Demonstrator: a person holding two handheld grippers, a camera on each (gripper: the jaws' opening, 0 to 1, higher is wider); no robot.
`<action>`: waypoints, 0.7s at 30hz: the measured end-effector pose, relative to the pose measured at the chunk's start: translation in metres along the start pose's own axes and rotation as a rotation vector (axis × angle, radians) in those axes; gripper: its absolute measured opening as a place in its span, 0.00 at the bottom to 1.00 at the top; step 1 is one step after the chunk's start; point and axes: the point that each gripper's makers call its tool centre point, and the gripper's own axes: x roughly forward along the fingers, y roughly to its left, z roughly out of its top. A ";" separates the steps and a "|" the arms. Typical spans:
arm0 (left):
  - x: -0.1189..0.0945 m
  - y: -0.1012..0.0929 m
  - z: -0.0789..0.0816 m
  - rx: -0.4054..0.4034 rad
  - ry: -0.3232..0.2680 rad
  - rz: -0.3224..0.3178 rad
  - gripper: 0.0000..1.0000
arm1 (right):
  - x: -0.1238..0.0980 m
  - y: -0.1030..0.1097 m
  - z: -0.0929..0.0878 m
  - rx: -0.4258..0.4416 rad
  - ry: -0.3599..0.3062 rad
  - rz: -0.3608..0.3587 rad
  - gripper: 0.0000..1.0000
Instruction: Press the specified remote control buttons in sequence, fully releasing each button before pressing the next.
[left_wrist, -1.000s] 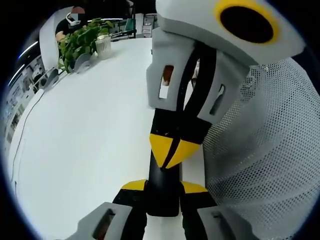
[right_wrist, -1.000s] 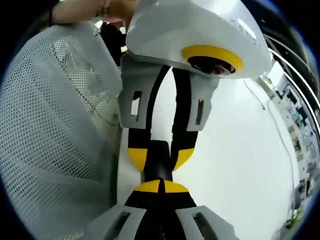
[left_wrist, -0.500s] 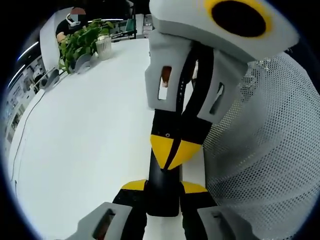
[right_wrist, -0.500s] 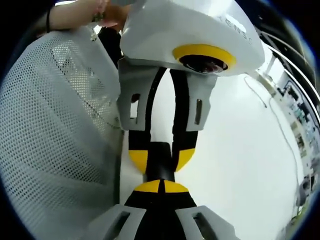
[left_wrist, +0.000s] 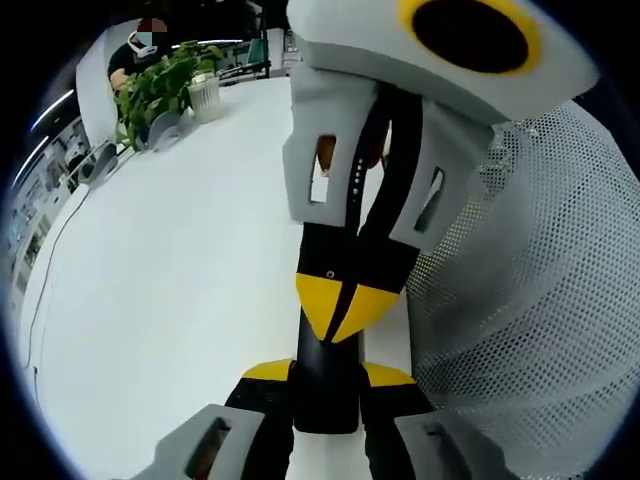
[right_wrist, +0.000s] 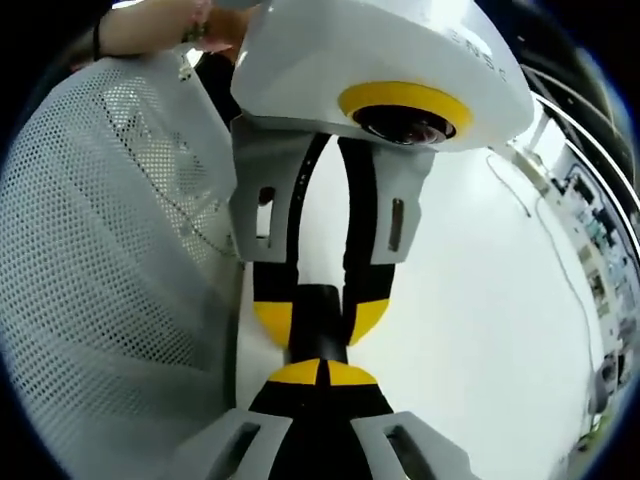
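Observation:
A black remote control stands clamped between the yellow pads of my left gripper, which is shut on it. From the top of the left gripper view my right gripper reaches in, its yellow tips shut together and resting on the remote's upper face. In the right gripper view, my right gripper is shut, tips against the end of the remote. The left gripper faces it, holding the remote from both sides. The remote's buttons are hidden.
A white table spreads under both grippers. A white mesh surface stands close beside them. A potted plant sits at the table's far end. A person's hand shows above, and a cable runs across the table.
The right gripper has edged slightly closer and to the left in the left gripper view. Both grippers keep their hold and contact on the remote.

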 end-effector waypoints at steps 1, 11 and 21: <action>0.000 0.000 0.000 0.000 0.000 0.001 0.25 | 0.000 -0.001 0.000 0.000 0.000 -0.003 0.00; 0.000 0.001 0.000 -0.003 -0.002 0.008 0.25 | -0.001 -0.003 0.001 0.115 -0.043 0.044 0.00; 0.000 0.000 0.000 -0.004 -0.004 0.006 0.25 | -0.006 0.004 -0.003 0.106 -0.037 0.084 0.04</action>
